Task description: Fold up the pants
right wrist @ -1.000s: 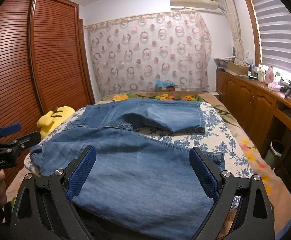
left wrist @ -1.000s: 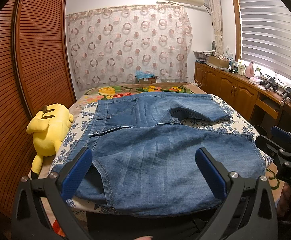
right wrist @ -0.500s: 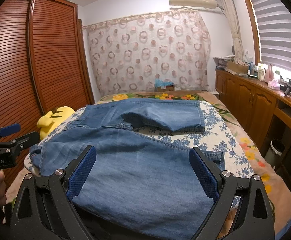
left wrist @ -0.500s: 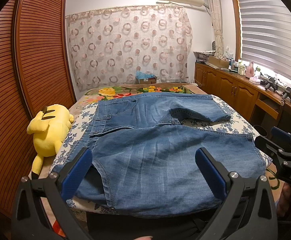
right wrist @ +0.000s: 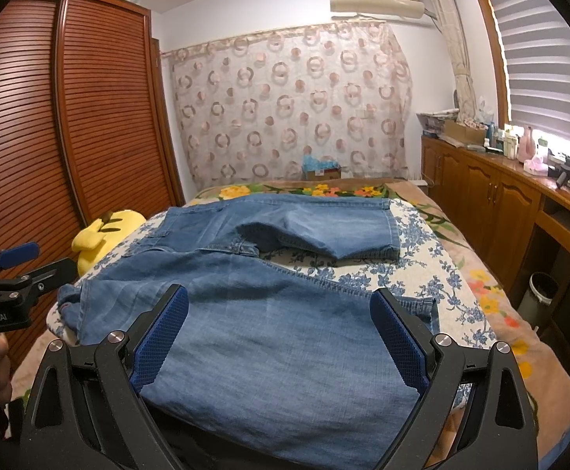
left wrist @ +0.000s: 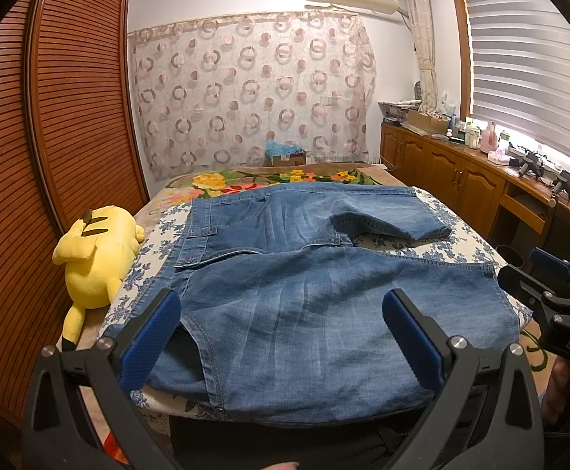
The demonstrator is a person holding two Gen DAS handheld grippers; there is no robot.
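Blue denim pants (left wrist: 292, 293) (right wrist: 269, 313) lie spread on the bed, one leg across the near edge, the other leg doubled back farther off. My left gripper (left wrist: 281, 313) hovers open above the near leg's left part, nothing between its blue pads. My right gripper (right wrist: 281, 313) is open too, above the same leg's right part. Each gripper shows in the other's view: the right one (left wrist: 551, 293) at the far right, the left one (right wrist: 14, 274) at the far left, each held by a hand.
A yellow plush toy (left wrist: 96, 250) lies at the bed's left edge beside the slatted wooden wardrobe (left wrist: 49, 137). Wooden cabinets (left wrist: 461, 180) with bottles run along the right wall. A small bin (right wrist: 537, 293) stands on the floor at right. A box (left wrist: 285, 154) sits beyond the bed.
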